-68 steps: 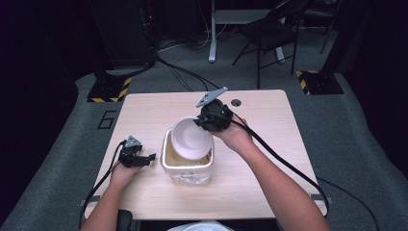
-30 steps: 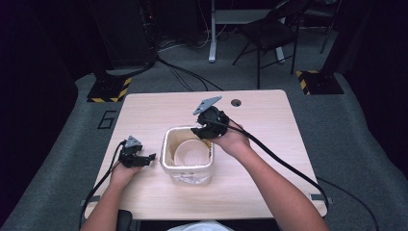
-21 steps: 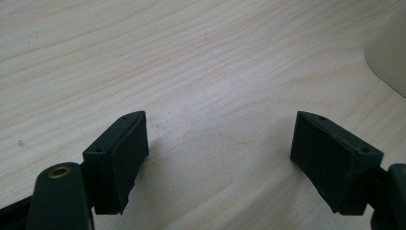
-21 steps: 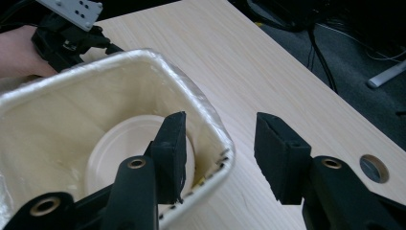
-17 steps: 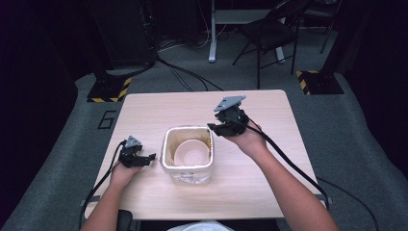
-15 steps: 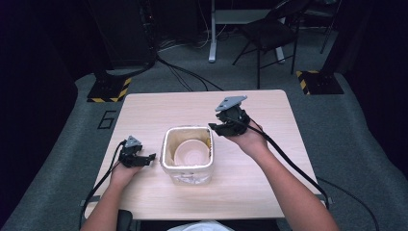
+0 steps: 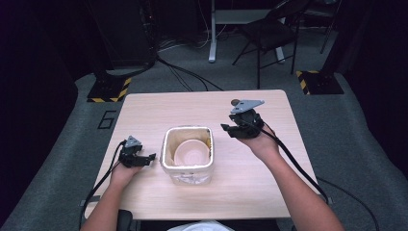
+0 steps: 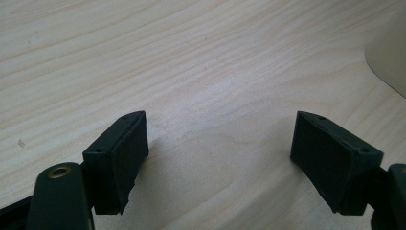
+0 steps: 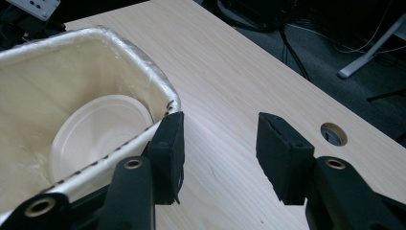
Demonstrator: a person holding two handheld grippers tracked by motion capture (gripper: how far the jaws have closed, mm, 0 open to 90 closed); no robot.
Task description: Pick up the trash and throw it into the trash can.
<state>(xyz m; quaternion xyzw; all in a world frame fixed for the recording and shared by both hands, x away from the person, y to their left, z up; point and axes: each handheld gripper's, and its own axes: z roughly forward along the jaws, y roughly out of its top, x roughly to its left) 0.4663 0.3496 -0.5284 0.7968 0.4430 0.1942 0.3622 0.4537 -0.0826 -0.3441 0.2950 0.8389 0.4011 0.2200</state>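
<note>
- A cream fabric-lined bin [image 7: 187, 155] stands near the middle of the wooden table [image 7: 202, 103], and a white bowl [image 7: 191, 152] lies right side up at its bottom.
- The right gripper [image 7: 230, 131] is held above the table at about 2 o'clock from the bin, apart from it, its jaws spread with nothing between them.
- In the right gripper view the bin's rolled rim [image 9: 143, 57] sits just beside the left jaw, and the bowl [image 9: 95, 129] shows inside.
- The left gripper [image 7: 150, 158] rests on the table at 9 o'clock from the bin, near its wall, jaws wide apart and empty.
- A round cable hole [image 9: 333, 134] lies in the tabletop at 12 o'clock from the right gripper.
</note>
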